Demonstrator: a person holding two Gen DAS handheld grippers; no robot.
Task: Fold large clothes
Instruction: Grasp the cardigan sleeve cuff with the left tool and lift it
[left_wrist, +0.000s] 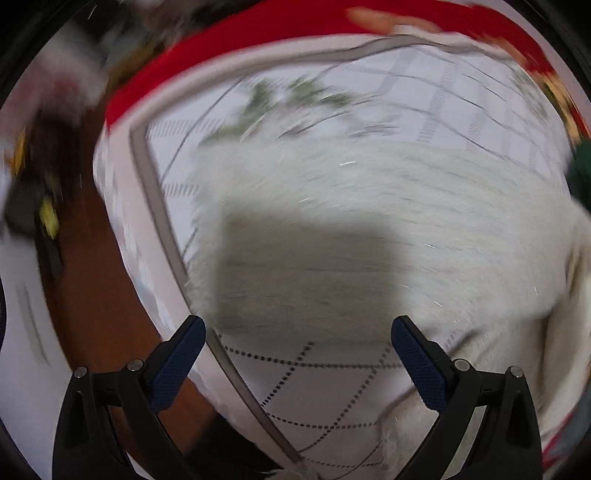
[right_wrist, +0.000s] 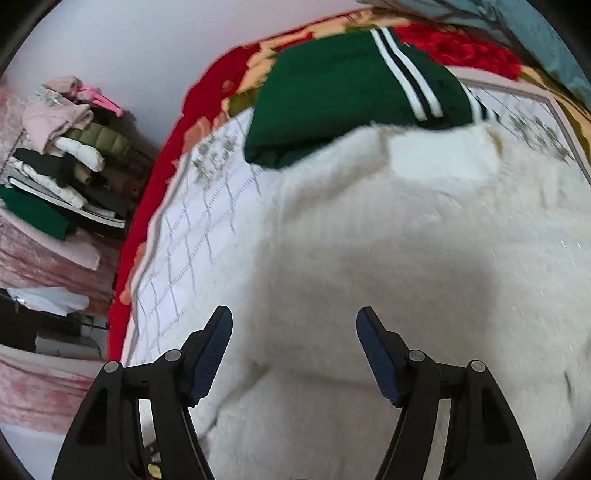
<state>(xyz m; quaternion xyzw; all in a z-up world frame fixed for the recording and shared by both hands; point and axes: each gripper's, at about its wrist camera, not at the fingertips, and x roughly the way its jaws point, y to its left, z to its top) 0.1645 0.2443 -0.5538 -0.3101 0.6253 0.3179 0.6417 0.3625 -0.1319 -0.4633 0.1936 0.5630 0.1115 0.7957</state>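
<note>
On the bed (right_wrist: 192, 236), over a white quilted cover stitched in a grey diamond pattern, lies a large fluffy white garment (right_wrist: 406, 229), spread wide and filling most of the right wrist view. Its near edge folds over itself just ahead of the right gripper (right_wrist: 294, 321), whose blue-padded fingers (right_wrist: 212, 350) stand apart with nothing between them, hanging above the white pile and casting a soft shadow on it. Beyond the white garment, touching its far edge, sits a folded dark green garment (right_wrist: 332, 92) with white and black stripes. A red patterned blanket (right_wrist: 207, 88) borders the quilted cover on the far side. To the left, off the bed, a stack of clothes (right_wrist: 66, 155) rests against a pale wall.

The left wrist view is blurred. The left gripper (left_wrist: 298, 328) is released too, its fingers (left_wrist: 181, 362) spread wide over the corner of the bed, where the fluffy white garment (left_wrist: 369, 206) reaches close to the grey piping of the quilted cover (left_wrist: 314, 384). A square shadow falls on the garment just ahead of the gripper. Brown floor (left_wrist: 96, 295) shows beside the bed edge.
</note>
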